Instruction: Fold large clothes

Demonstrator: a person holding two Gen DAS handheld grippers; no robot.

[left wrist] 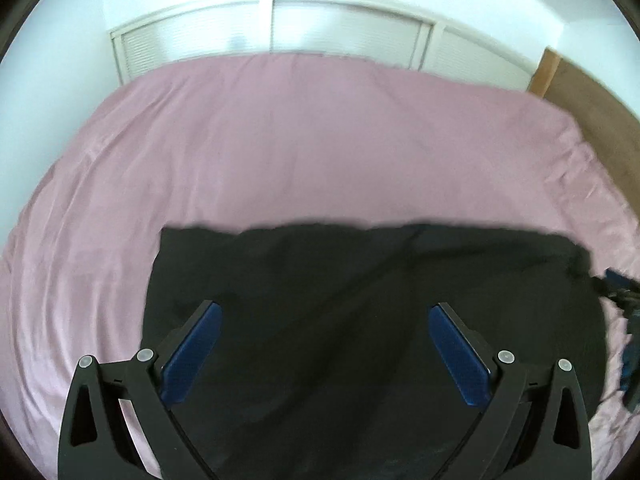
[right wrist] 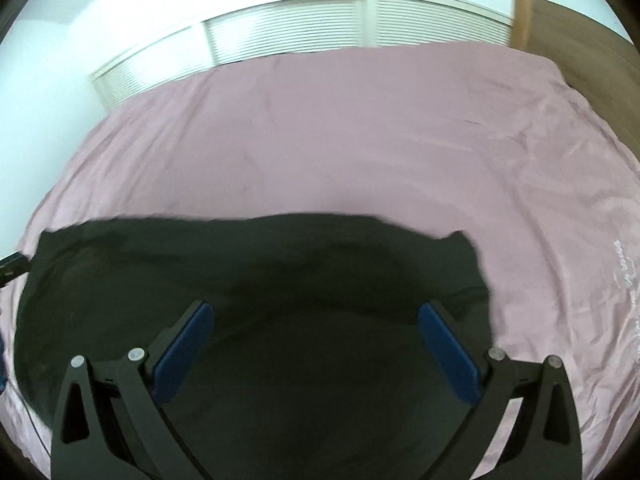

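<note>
A large black garment point(left wrist: 360, 300) lies flat on a pink bed sheet point(left wrist: 280, 140), with a fairly straight far edge. It also shows in the right wrist view point(right wrist: 280, 280). My left gripper point(left wrist: 325, 308) is open and empty above the garment's left half. My right gripper point(right wrist: 316, 308) is open and empty above its right half, near its right edge. In the left wrist view the right gripper's dark body with blue parts point(left wrist: 624, 308) shows at the garment's right edge. In the right wrist view a bit of the left gripper point(right wrist: 12, 266) shows at the far left.
The pink sheet point(right wrist: 360, 140) covers a wide bed beyond the garment. White louvred closet doors point(left wrist: 344, 28) stand behind the bed. A brown wooden panel point(right wrist: 580, 40) rises at the bed's right side. White printed lettering point(right wrist: 624, 268) marks the sheet at right.
</note>
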